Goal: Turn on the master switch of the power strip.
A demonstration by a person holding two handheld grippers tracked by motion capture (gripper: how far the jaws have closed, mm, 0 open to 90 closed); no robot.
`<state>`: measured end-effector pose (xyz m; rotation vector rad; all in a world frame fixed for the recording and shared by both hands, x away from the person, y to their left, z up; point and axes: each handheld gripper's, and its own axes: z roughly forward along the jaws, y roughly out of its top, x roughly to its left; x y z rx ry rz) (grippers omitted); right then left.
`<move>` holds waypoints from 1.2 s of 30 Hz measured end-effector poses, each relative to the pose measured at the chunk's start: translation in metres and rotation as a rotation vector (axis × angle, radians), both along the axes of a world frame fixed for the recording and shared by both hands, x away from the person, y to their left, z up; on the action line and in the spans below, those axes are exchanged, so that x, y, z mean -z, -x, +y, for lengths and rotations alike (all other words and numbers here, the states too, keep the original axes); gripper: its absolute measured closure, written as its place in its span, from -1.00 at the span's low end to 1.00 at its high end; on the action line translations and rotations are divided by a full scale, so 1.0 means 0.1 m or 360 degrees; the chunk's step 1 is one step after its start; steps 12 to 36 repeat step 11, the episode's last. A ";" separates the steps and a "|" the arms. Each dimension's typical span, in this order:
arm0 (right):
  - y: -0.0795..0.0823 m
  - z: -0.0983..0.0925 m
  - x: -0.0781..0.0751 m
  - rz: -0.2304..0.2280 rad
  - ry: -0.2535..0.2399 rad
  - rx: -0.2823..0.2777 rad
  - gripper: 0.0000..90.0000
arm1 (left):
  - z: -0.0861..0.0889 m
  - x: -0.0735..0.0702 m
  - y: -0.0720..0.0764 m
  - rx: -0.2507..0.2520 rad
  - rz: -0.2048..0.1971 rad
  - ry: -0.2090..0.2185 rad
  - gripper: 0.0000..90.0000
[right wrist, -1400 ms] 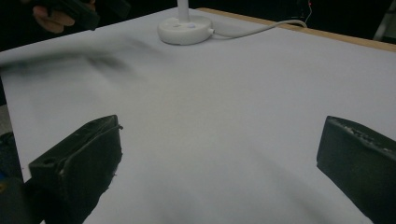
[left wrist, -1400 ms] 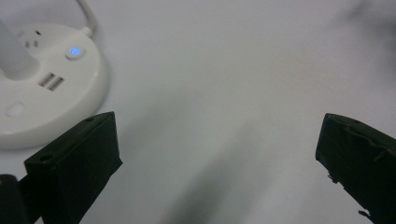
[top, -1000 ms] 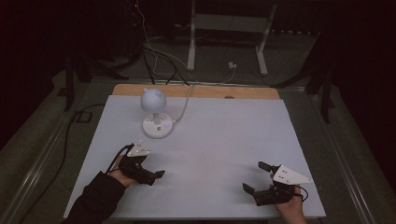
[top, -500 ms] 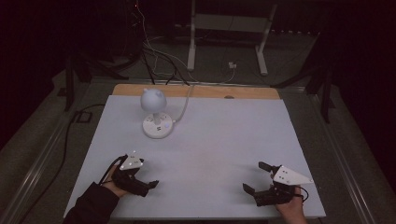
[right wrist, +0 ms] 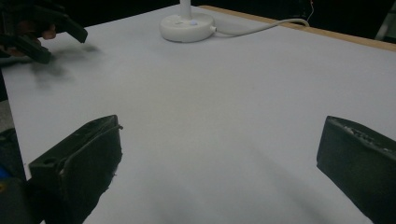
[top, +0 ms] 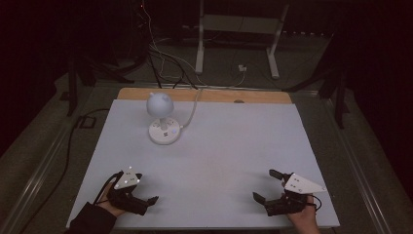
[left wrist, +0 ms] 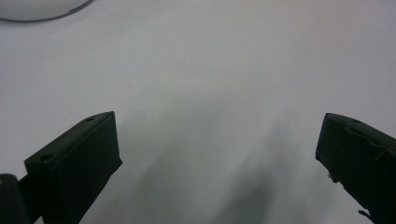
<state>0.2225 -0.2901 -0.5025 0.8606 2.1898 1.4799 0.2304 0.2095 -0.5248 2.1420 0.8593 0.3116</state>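
White globe-headed desk lamp [top: 161,117] on round base, far left of pale grey surface [top: 234,146], cord trailing off wooden far edge, no readable writing, left gripper [top: 146,202] near left, right gripper [top: 263,187] near right, both jaws spread apart, empty, dark room, cables on floor

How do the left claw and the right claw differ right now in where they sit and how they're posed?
The left claw sits at the near left of the white table, closer to the white round-headed lamp; the right claw sits near right, farther from it. The left claw points right across the table, the right claw left. Both are open, empty and low over the table.
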 end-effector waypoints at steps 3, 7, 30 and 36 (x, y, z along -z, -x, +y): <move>0.00 0.00 0.00 0.0006 0.0000 -0.0001 -1.00 | -0.02 0.03 0.04 0.0006 -0.0001 -0.0024 -0.99; 0.00 0.00 0.00 0.0004 0.0003 -0.0002 -1.00 | -0.03 0.04 0.04 0.0020 -0.0010 -0.0027 -0.99; 0.00 0.00 0.00 0.0004 0.0003 -0.0004 -1.00 | -0.02 0.04 0.02 0.0011 -0.0021 0.0002 -0.99; 0.00 0.00 0.00 0.0004 0.0003 -0.0004 -1.00 | -0.02 0.04 0.02 0.0011 -0.0021 0.0002 -0.99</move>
